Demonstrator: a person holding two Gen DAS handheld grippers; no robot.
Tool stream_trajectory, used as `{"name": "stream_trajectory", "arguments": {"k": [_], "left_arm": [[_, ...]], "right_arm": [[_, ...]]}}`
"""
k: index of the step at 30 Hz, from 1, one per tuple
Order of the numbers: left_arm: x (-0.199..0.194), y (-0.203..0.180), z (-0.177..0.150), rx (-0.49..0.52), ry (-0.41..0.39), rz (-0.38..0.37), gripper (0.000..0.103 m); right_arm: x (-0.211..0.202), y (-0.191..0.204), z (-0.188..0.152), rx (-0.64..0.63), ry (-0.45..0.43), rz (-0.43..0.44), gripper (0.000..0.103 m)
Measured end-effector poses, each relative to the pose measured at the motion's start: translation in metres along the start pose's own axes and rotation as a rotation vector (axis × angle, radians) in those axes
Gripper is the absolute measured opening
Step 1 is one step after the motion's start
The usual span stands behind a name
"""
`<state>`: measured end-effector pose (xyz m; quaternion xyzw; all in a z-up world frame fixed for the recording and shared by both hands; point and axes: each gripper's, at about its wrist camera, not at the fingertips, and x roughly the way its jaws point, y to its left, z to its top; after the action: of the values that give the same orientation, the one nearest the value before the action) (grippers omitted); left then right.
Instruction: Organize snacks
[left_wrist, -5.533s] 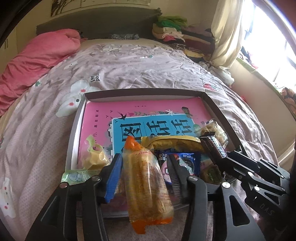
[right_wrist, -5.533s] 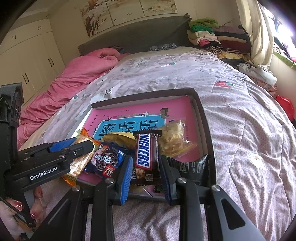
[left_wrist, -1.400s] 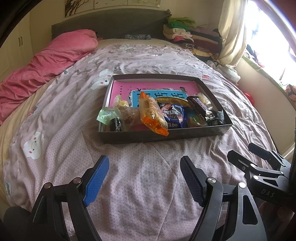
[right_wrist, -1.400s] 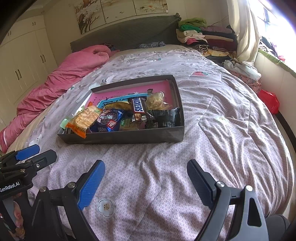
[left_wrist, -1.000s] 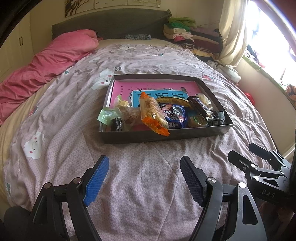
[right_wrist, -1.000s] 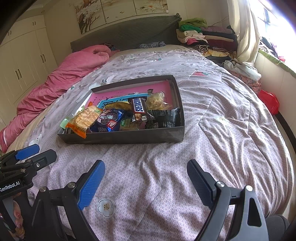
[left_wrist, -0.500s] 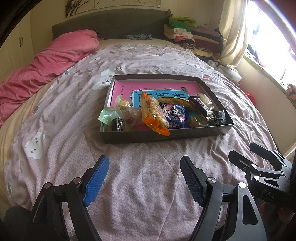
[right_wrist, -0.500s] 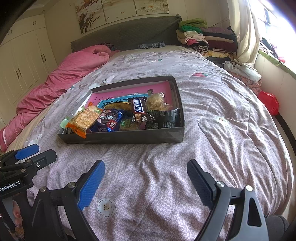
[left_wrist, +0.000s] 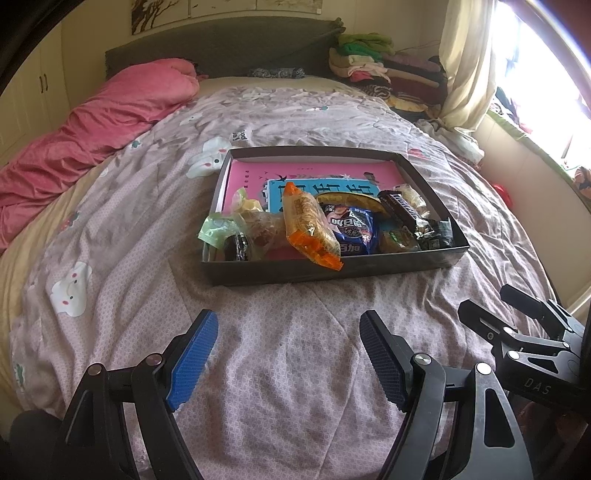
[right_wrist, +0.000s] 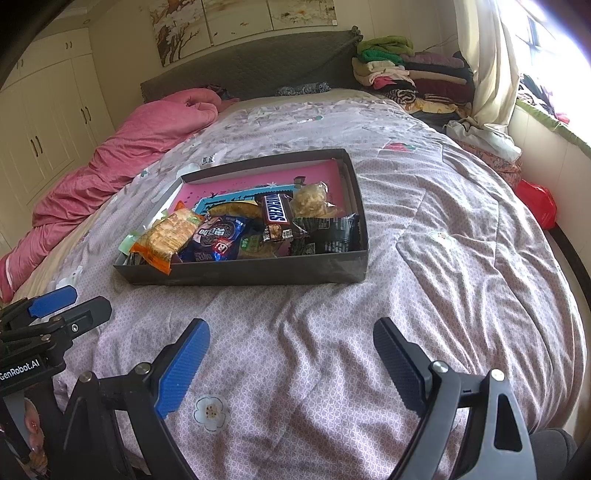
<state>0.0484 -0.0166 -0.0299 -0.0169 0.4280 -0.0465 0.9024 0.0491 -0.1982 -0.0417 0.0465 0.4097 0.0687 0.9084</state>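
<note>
A shallow dark box (left_wrist: 332, 272) (right_wrist: 258, 275) with a pink and blue printed floor sits mid-bed and holds several snacks. An orange cracker pack (left_wrist: 308, 225) (right_wrist: 168, 236) overhangs its near wall. Beside it lie a blue cookie pack (left_wrist: 352, 230) (right_wrist: 218, 236), a Snickers bar (left_wrist: 400, 208) (right_wrist: 275, 214), a green packet (left_wrist: 216, 229) and a black packet (right_wrist: 328, 232). My left gripper (left_wrist: 288, 350) is open and empty, low over the quilt, well short of the box. My right gripper (right_wrist: 291, 356) is open and empty, likewise short of the box.
The bed quilt (left_wrist: 122, 236) is wrinkled around the box. A pink duvet (left_wrist: 92, 136) lies at far left. Folded clothes (right_wrist: 406, 74) are stacked at the headboard's right. A curtain (left_wrist: 469, 62) and window ledge run along the right; a red bag (right_wrist: 535, 201) sits on the floor.
Since 5.5 s ago both grippers let go of the cracker pack and the Snickers bar and pulled back from the box. Over the last second they barely moved.
</note>
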Motion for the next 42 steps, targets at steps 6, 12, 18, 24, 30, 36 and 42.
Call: {"name": "stream_trajectory", "arguments": {"k": [6,12,18,24,30,36,42], "left_arm": [[0.0006,0.0036,-0.0015,0.005,0.005,0.004,0.080],[0.0006,0.0035,-0.0018,0.004,0.005,0.007,0.080],[0.0007,0.0033,-0.0016,0.004,0.003,0.011,0.080],[0.0004,0.0022,-0.0013,0.006,0.004,0.014,0.080],[-0.0008,0.0045,-0.0015,0.004,0.006,0.022,0.080],[-0.0020,0.0045,-0.0016,0.005,0.005,0.031,0.080],[-0.0016,0.0028,-0.0011,0.007,0.007,0.043,0.080]], "right_arm": [[0.0005,-0.0020,-0.0003,0.001,-0.003,-0.001,0.090],[0.0018,-0.0041,-0.0014,-0.004,0.002,0.000,0.090],[0.0024,-0.0026,-0.0018,-0.004,0.001,-0.002,0.090],[0.0024,-0.0024,-0.0017,-0.005,0.000,-0.002,0.090],[0.0024,-0.0022,-0.0019,-0.007,-0.001,-0.004,0.090],[0.0024,-0.0022,-0.0019,-0.008,0.000,-0.004,0.090],[0.0022,-0.0026,-0.0019,-0.008,-0.002,-0.004,0.090]]}}
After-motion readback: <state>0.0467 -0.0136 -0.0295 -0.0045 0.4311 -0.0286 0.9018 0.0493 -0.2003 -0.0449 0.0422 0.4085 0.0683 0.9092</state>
